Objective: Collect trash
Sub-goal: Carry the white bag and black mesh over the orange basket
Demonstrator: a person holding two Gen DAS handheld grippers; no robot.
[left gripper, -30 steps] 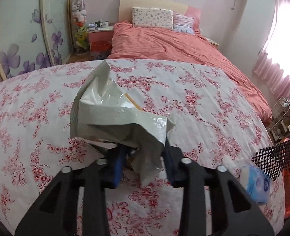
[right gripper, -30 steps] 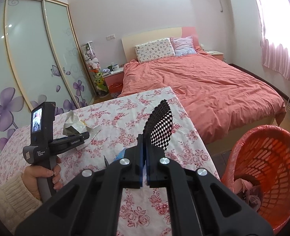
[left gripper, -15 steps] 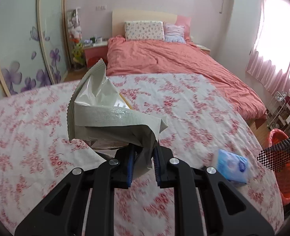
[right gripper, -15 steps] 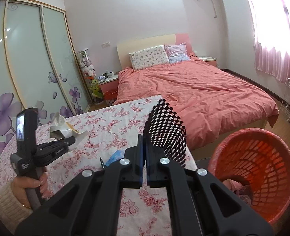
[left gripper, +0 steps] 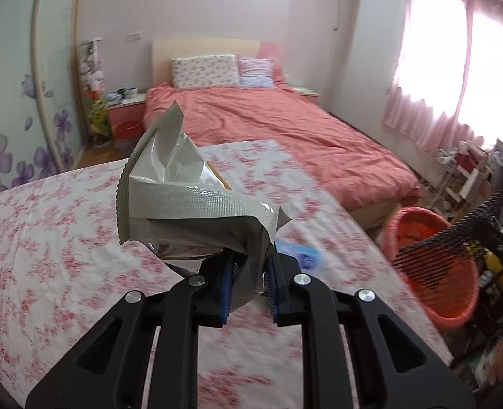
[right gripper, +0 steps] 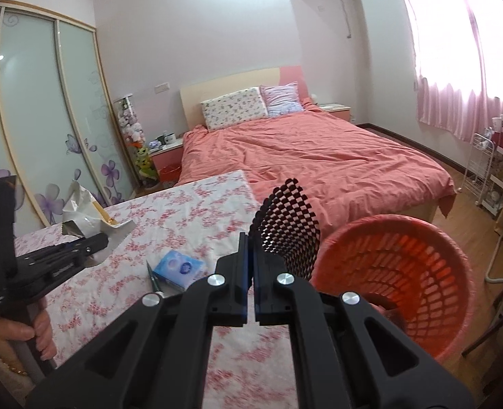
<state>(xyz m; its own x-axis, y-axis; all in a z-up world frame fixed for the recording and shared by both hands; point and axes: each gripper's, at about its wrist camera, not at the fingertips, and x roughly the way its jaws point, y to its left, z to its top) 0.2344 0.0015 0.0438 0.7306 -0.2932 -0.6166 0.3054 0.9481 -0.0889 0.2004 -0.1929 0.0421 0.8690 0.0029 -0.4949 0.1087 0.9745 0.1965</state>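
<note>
Nearest the left wrist camera, the left gripper (left gripper: 248,277) has its blue-padded jaws pinched narrow on the lower fold of a crumpled silver foil snack wrapper with a serrated edge (left gripper: 186,204), which stands up clear of the table covered in a white cloth with red flowers (left gripper: 47,238). In the right wrist view, the right gripper (right gripper: 250,266) has its jaws pressed together on the edge of a black-and-white checkered mesh sheet (right gripper: 289,221), which fans up and out toward the round orange-red plastic lattice basket (right gripper: 398,272) standing on the floor just off the table's right end. The basket already holds something pale at its bottom, too dim to name. Both pieces look lifted and on their way to the basket, so I judge this step roughly half done: each load is gripped but neither has been let go over the rim. Left on the cloth, between the two grippers, are a small blue-and-white tissue packet (right gripper: 180,267) and a thin dark pointed stick (right gripper: 154,276) touching or just beside it; these appear to be the remaining pickups, though whether the stick counts as trash I cannot tell. Farther off stand a bed with a salmon-pink quilt (right gripper: 313,156) and pink-curtained windows.
</note>
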